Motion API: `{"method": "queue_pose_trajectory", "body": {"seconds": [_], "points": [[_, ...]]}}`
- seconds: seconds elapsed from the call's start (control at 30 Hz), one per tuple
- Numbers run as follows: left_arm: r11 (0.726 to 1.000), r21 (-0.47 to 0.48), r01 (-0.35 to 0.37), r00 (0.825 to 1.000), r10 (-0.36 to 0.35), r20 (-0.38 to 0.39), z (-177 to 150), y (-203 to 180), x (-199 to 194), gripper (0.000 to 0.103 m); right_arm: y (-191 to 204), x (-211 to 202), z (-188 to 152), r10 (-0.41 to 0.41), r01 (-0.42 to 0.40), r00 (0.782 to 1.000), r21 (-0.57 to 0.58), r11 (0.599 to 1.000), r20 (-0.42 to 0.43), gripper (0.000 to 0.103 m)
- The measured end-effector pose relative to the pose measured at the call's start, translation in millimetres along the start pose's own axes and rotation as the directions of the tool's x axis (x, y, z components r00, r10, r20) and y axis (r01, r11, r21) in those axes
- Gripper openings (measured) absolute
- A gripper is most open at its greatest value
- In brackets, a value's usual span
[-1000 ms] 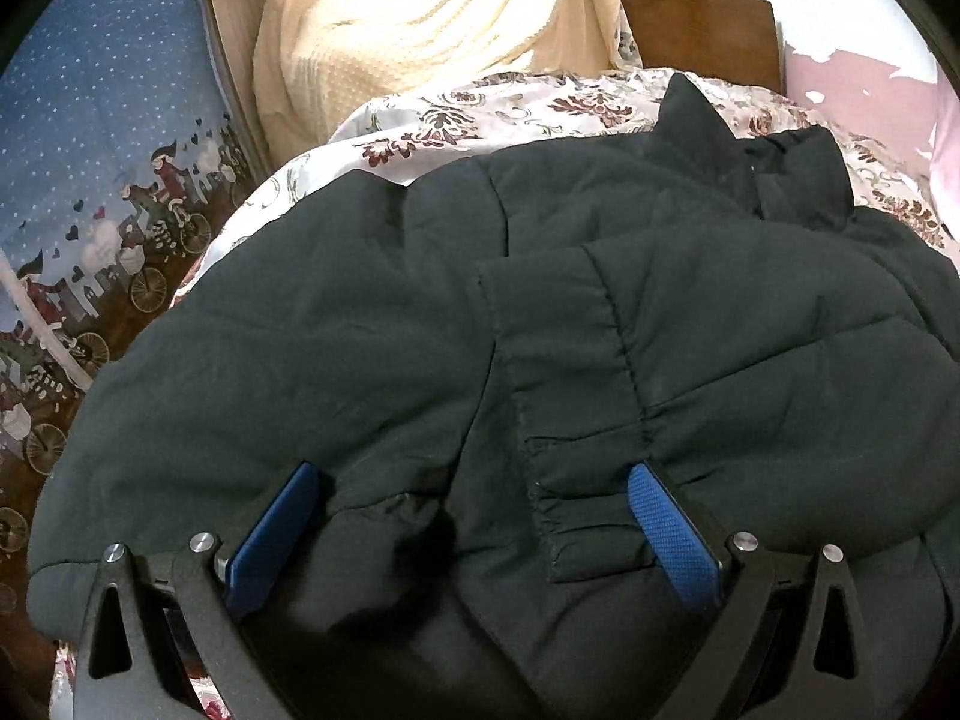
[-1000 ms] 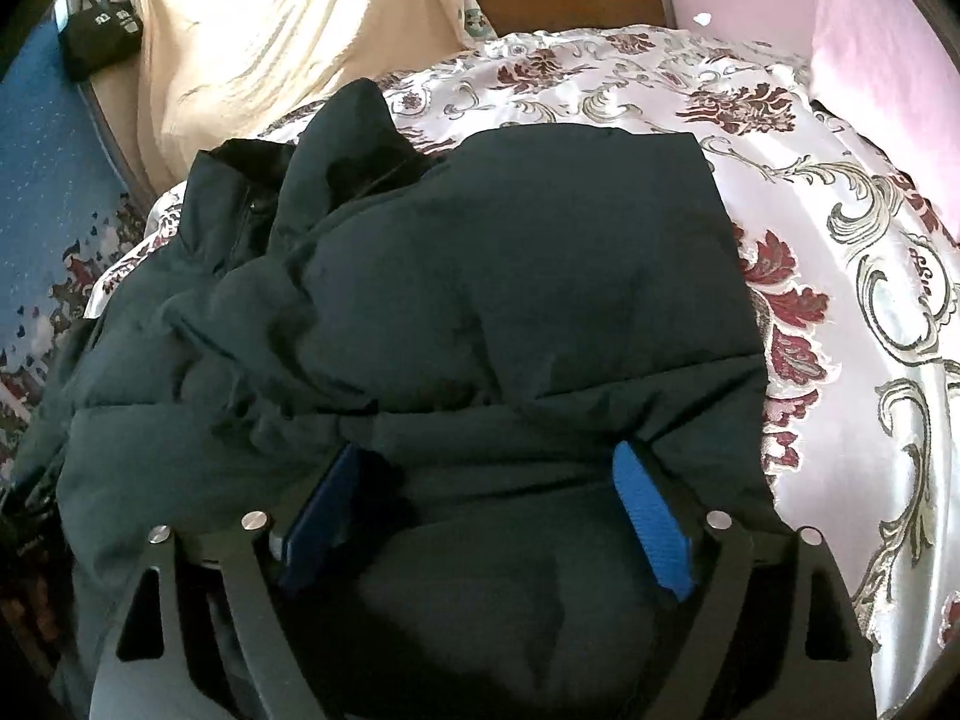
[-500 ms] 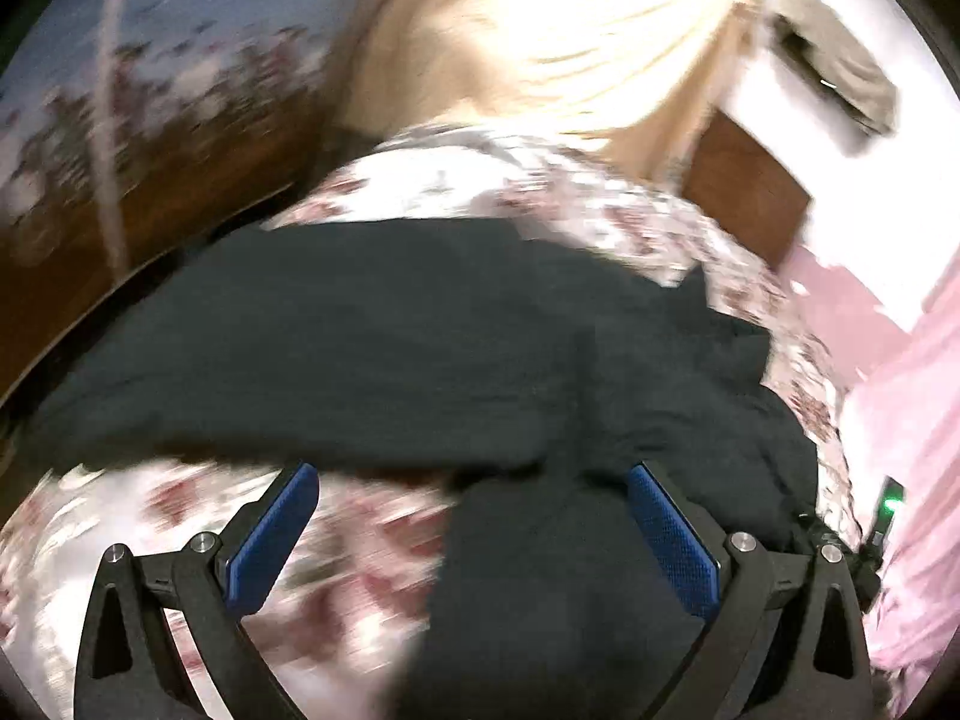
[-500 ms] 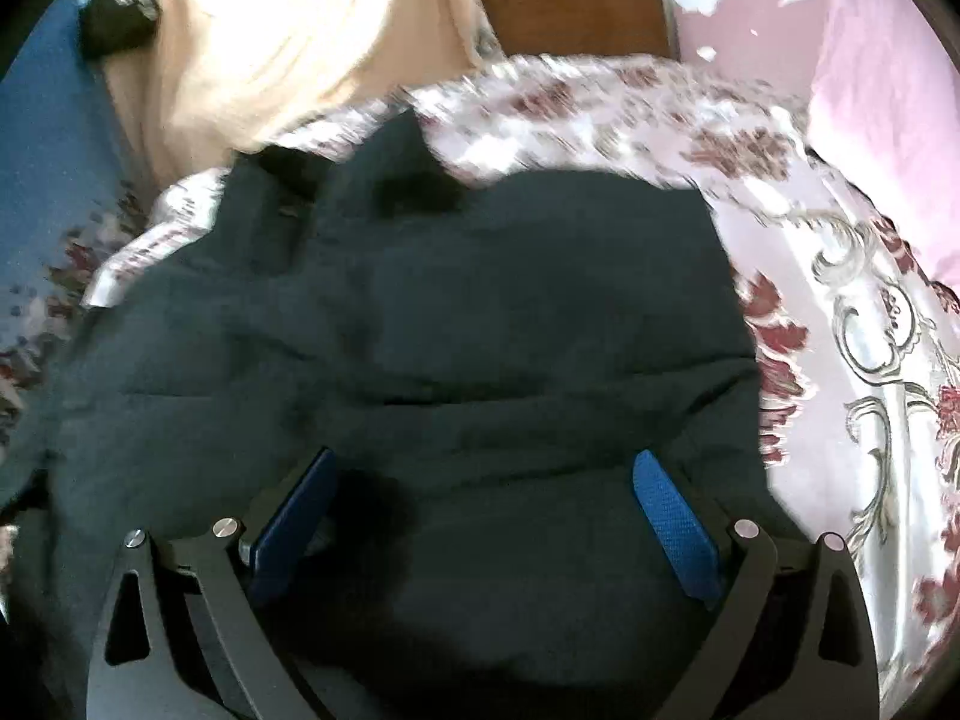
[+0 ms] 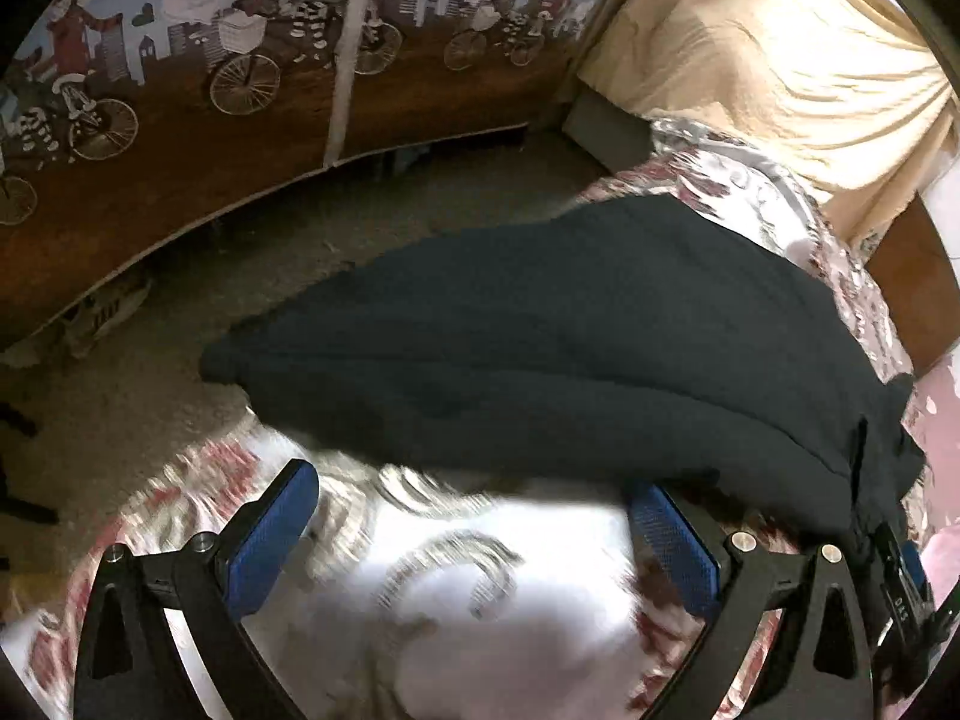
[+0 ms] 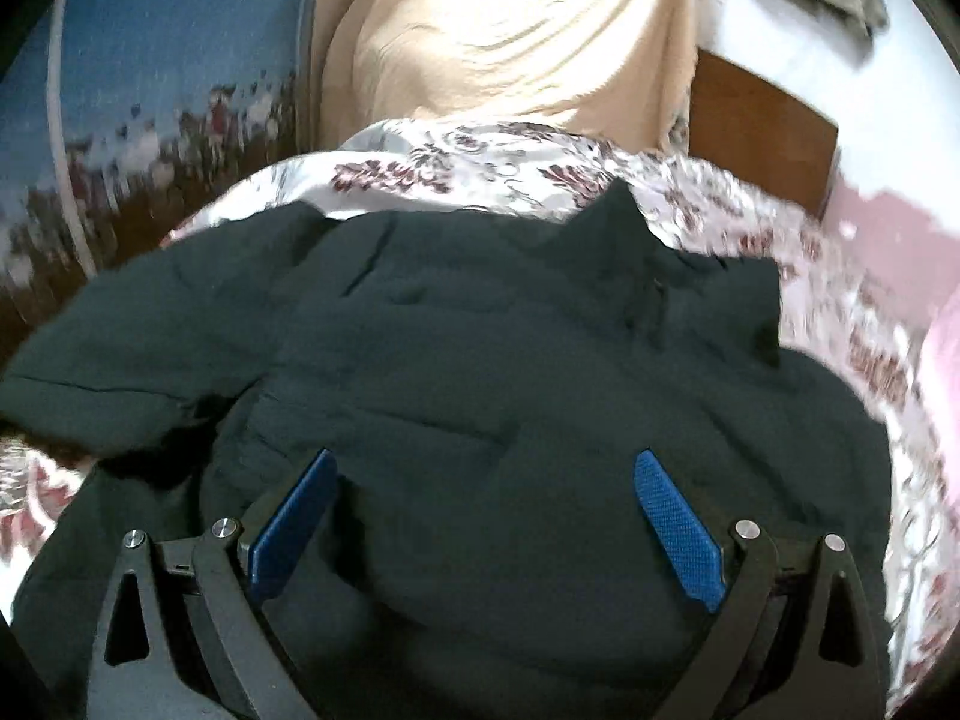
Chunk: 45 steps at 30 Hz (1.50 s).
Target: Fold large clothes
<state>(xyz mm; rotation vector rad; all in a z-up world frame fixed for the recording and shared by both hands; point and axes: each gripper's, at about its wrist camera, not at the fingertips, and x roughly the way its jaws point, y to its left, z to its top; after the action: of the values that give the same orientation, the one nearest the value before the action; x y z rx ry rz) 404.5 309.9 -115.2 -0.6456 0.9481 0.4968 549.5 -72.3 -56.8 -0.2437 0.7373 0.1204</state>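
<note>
A large dark puffer jacket [image 6: 510, 360] lies spread on the bed, collar [image 6: 618, 222] toward the headboard. My right gripper [image 6: 486, 510] hangs over the jacket's lower body, jaws wide open; the fabric bulges between the blue pads [image 6: 678, 531] but they do not press it. In the left wrist view the jacket [image 5: 570, 348] stretches across the middle, one end reaching past the bed's edge. My left gripper [image 5: 474, 528] stands open over the blurred floral bedspread [image 5: 456, 600], just short of the jacket's near edge, nothing between its fingers.
The floral bedspread [image 6: 456, 162] shows around the jacket. A cream cloth [image 6: 510, 30] hangs beyond the bed beside a wooden headboard [image 6: 756, 132]. Left of the bed lie carpet [image 5: 150, 408], a shoe [image 5: 108, 312] and a bicycle-print curtain [image 5: 240, 60].
My left gripper swung off the jacket to the bedspread at its edge, rolling as it went. My right gripper's jaws spread wider and it shifted over the jacket's body.
</note>
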Motion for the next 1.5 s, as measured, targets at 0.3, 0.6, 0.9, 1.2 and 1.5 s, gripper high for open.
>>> {"method": "queue_pose_trajectory", "body": {"seconds": [0.3,0.6,0.9,1.2,1.5], "points": [[0.916,-0.289,0.280,0.944,-0.317,-0.089,8,53,18,0.103,54,39,4,-0.028,0.023,0.996,-0.056,0.998,-0.079,0.101],[0.862,-0.352,0.365,0.919,-0.394,-0.012,5,62,7,0.103,50,45,-3,0.031,-0.032,0.997,-0.017,0.999,-0.064,0.102],[0.782,-0.496,0.379,0.900,-0.437,-0.001,15,79,44,0.074,51,47,-5,0.025,-0.026,0.998,-0.021,0.999,-0.049,0.102],[0.867,-0.333,0.371,0.928,-0.332,0.169,30,69,9,0.009,51,46,-8,0.023,-0.023,0.999,-0.019,1.000,-0.039,0.102],[0.956,-0.043,0.289,0.899,-0.256,0.355,41,25,-62,0.006,43,33,-6,0.063,-0.063,0.998,0.004,0.998,-0.014,0.102]]}}
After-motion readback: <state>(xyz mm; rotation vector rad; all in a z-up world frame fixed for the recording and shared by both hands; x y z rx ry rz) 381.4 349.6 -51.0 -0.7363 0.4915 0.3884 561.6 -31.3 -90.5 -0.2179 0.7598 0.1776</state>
